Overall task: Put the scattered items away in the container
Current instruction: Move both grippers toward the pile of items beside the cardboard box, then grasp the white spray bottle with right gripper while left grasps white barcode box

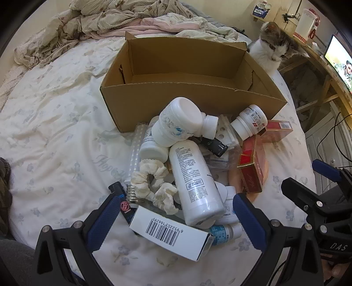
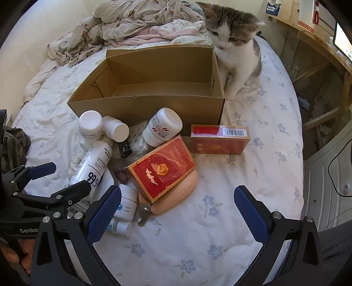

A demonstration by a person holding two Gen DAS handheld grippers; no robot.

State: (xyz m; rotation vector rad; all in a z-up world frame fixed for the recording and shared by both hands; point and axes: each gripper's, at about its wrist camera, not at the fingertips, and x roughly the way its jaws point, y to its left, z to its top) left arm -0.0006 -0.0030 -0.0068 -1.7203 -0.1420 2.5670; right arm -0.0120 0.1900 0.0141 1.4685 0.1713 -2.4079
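On the bed [image 1: 55, 123], spread with a white flowered sheet: one brown cardboard box [image 1: 193, 96], open at the top, nothing visible inside, standing just behind the pile of loose things. A cat [image 2: 233, 55], grey and white, sits at the box's right end, close against its corner. Crumpled bedclothes [image 1: 105, 19] lie heaped behind the box. The pile, all outside the box: a tall white bottle [image 1: 195, 182] lying on its side; a squat white jar [image 1: 176, 123] resting on top of other bottles; a small white jar with red stripes [image 2: 162, 128] leaning near the box's front wall; a cream fabric hair tie [image 1: 154, 184] touching the tall bottle; a white carton with a barcode [image 1: 169, 235] at the near edge; a red packet [image 2: 162, 169] tilted on a peach-coloured item; a second red packet [image 2: 220, 139] standing on its edge just in front of the box; several smaller white bottles underneath. Left claw [image 1: 176, 220]: spread wide, angled down over the carton and tall bottle, pinching nothing. Right claw [image 2: 178, 211]: spread wide, angled down over bare sheet beside the tilted red packet, pinching nothing.
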